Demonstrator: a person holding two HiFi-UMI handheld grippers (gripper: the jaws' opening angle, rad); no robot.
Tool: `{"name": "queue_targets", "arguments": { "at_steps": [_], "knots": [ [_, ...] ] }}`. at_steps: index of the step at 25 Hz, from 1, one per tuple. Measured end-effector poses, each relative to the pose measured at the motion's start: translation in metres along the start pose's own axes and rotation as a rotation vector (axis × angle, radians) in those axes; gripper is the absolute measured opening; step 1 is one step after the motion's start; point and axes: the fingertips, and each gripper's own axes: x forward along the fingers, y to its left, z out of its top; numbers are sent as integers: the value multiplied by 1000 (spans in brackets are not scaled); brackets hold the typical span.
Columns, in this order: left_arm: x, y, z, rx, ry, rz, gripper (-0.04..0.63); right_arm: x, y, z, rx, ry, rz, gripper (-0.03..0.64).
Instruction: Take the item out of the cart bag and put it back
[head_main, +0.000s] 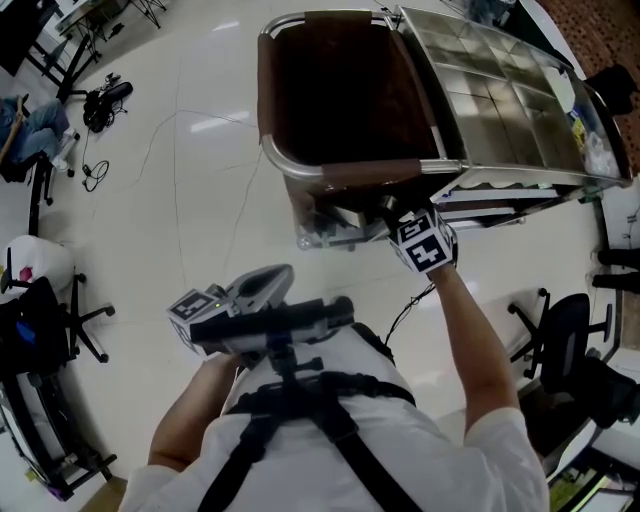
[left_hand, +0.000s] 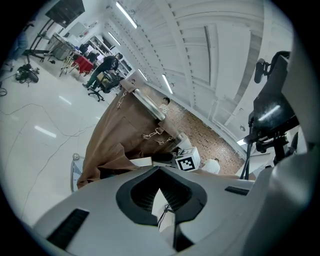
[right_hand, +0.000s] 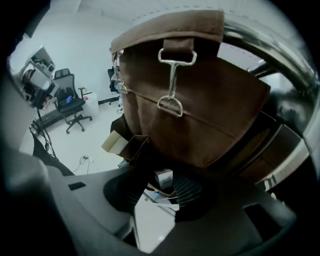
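Small white box (right_hand: 163, 177) is sitting low beneath the brown cart bag (right_hand: 200, 120), on loose papers (right_hand: 162, 197). My right tongs (right_hand: 160, 189) are straddling it, released, pads not pressing it. Left tongs (left_hand: 161, 200) are hanging near my chest, parted, gripping nothing. Cart (head_main: 520, 175) is standing on pale floor (head_main: 150, 200).

Head view down into cart bag (head_main: 370, 173), both gripper views facing its outside, right nearer
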Motion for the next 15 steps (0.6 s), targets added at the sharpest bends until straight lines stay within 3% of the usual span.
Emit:
{"name": "queue_targets", "arguments": {
  "at_steps": [6,15],
  "knots": [
    [-3,1,-1,-5,-3,12,5,18,-1,-5,-127,86,-2,176],
    [-4,2,0,-3,-14,13,5,25,-1,-2,-236,202,9,176]
  ]
}}
